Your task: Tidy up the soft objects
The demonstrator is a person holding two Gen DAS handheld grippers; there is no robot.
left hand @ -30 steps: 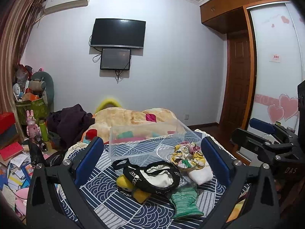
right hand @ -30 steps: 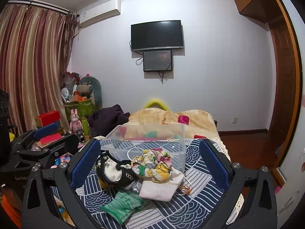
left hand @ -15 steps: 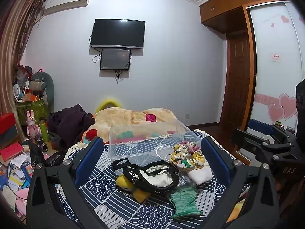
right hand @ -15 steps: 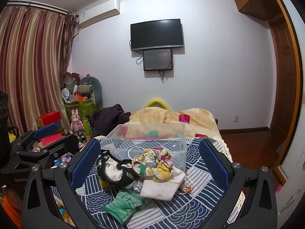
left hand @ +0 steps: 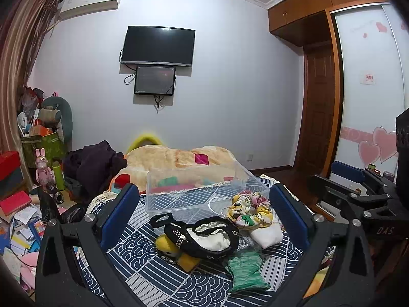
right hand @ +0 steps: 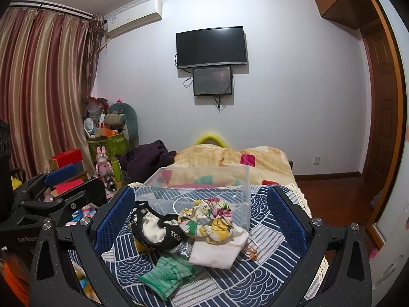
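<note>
A pile of soft things lies on the blue patterned cloth (left hand: 143,276): a black and white pouch (left hand: 204,235), a floral scrunchie (left hand: 249,211), a white folded cloth (left hand: 267,235), a green knit glove (left hand: 246,271) and a yellow plush (left hand: 173,250). A clear plastic box (left hand: 194,189) stands just behind them. My left gripper (left hand: 204,217) is open and empty, held above the pile. My right gripper (right hand: 202,217) is open and empty too; below it lie the scrunchie (right hand: 207,217), white cloth (right hand: 219,250), pouch (right hand: 153,227) and glove (right hand: 166,273), in front of the box (right hand: 204,181).
A bed with a tan blanket (left hand: 179,156) and dark clothes (left hand: 94,163) lies behind the box. Clutter, boxes and a pink bunny toy (left hand: 43,168) fill the floor at left. A wooden door (left hand: 319,107) and wardrobe stand at right.
</note>
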